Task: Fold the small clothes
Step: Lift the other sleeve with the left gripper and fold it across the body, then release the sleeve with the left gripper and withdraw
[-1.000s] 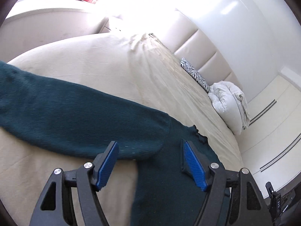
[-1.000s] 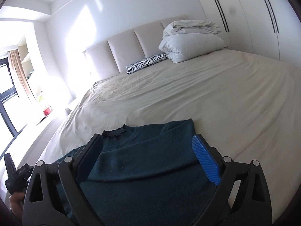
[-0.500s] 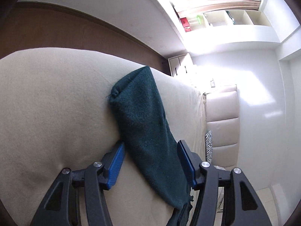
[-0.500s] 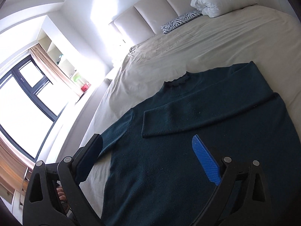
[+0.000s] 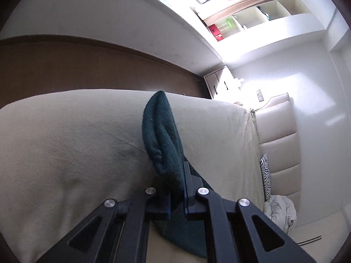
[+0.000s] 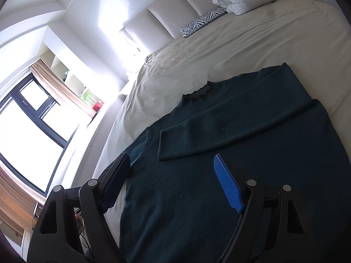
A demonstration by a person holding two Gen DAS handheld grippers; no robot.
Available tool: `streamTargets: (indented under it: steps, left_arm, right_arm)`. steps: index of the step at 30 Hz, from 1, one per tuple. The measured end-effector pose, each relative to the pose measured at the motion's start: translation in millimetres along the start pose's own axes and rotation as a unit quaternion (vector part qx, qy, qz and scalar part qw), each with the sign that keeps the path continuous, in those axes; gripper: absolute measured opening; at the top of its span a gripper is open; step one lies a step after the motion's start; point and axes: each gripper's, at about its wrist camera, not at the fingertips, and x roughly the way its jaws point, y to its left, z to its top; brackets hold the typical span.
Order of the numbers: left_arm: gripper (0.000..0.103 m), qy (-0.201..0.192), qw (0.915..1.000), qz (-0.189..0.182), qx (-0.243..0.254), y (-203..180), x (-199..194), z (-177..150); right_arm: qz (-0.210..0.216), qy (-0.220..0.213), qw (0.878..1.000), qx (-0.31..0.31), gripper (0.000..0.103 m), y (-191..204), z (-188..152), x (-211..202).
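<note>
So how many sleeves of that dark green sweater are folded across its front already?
1. One sleeve lies across the chest of the sweater. The other sleeve trails over the bed edge, pinched in the left gripper.

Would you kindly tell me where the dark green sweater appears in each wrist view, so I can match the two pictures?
Left wrist view: only a sleeve of the dark green sweater shows, centre frame, pinched in the left tool.
Right wrist view: the sweater fills the lower right, spread flat on the bed, one sleeve folded across its chest.
Shared landmark: the zebra-striped pillow by the headboard.
</note>
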Motion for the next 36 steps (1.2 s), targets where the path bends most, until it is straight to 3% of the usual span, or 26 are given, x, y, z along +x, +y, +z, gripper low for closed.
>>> streamTargets:
  steps: [2,4,7,9,12,15,17,18,19,21,22,23,25,27,33,36]
  left_arm:
    - [0.008,0.005,0.9971,-0.001,0.076,-44.2,1.8,-20.8]
    - [0.008,0.009,0.9867,-0.011,0.162,-90.7,3.4,-49.6]
    - [0.008,0.015,0.9557,-0.025,0.293,-156.9,8.3,-114.4]
    - [0.008,0.025,0.9223,-0.034,0.384,-195.7,14.4,-169.4]
    - [0.008,0.039,0.8581,-0.041,0.51,-232.9,27.0,-266.3]
    - [0.009,0.048,0.7995,-0.044,0.597,-248.4,40.0,-356.2]
    - [0.014,0.068,0.7668,-0.032,0.637,-241.1,53.2,-399.3]
    - [0.017,0.084,0.7578,-0.026,0.647,-235.2,59.7,-411.9]
    - [0.027,0.101,0.7573,-0.027,0.645,-228.0,62.7,-417.4]
    - [0.05,0.109,0.7668,-0.031,0.632,-219.1,61.3,-414.4]
    - [0.071,0.103,0.7694,-0.03,0.63,-216.5,57.2,-411.1]
    - [0.083,0.097,0.7701,-0.032,0.63,-215.8,53.2,-407.9]
    - [0.087,0.089,0.7719,-0.044,0.628,-203.7,36.5,-398.2]
    - [0.087,0.1,0.7798,-0.051,0.616,-197.4,29.0,-386.8]
    - [0.087,0.122,0.8159,-0.074,0.56,-160.4,4.5,-339.8]
    - [0.087,0.123,0.8426,-0.078,0.518,-145.9,-1.3,-304.4]
  right_arm:
    - [-0.003,0.002,1.0,0.008,0.074,-10.7,-0.1,0.3]
    - [-0.006,0.002,1.0,0.018,0.074,-22.5,0.1,-1.1]
    - [-0.011,-0.003,0.999,0.033,0.074,-41.5,0.2,-7.5]
    - [-0.015,-0.005,0.999,0.044,0.074,-56.3,1.0,-11.4]
    - [-0.023,-0.011,0.998,0.061,0.074,-80.1,2.3,-19.3]
    - [-0.029,-0.013,0.996,0.081,0.074,-103.8,4.3,-24.3]
    - [-0.034,-0.011,0.995,0.09,0.073,-116.6,5.5,-25.2]
    - [-0.035,-0.006,0.995,0.092,0.073,-122.0,6.5,-23.7]
    - [-0.037,0.001,0.995,0.092,0.073,-126.7,7.9,-20.9]
    - [-0.046,0.02,0.995,0.088,0.074,-133.5,11.5,-11.8]
    - [-0.044,0.029,0.995,0.086,0.074,-135.7,13.8,-6.0]
    - [-0.041,0.037,0.995,0.084,0.074,-136.7,16.3,0.4]
    - [-0.034,0.05,0.995,0.08,0.074,-136.2,22.3,16.0]
    - [-0.017,0.069,0.995,0.075,0.074,-127.5,28.0,35.9]
    - [0.022,0.136,0.988,0.066,0.074,-93.5,38.2,107.2]
    - [0.008,0.164,0.985,0.056,0.074,-79.7,40.4,143.9]
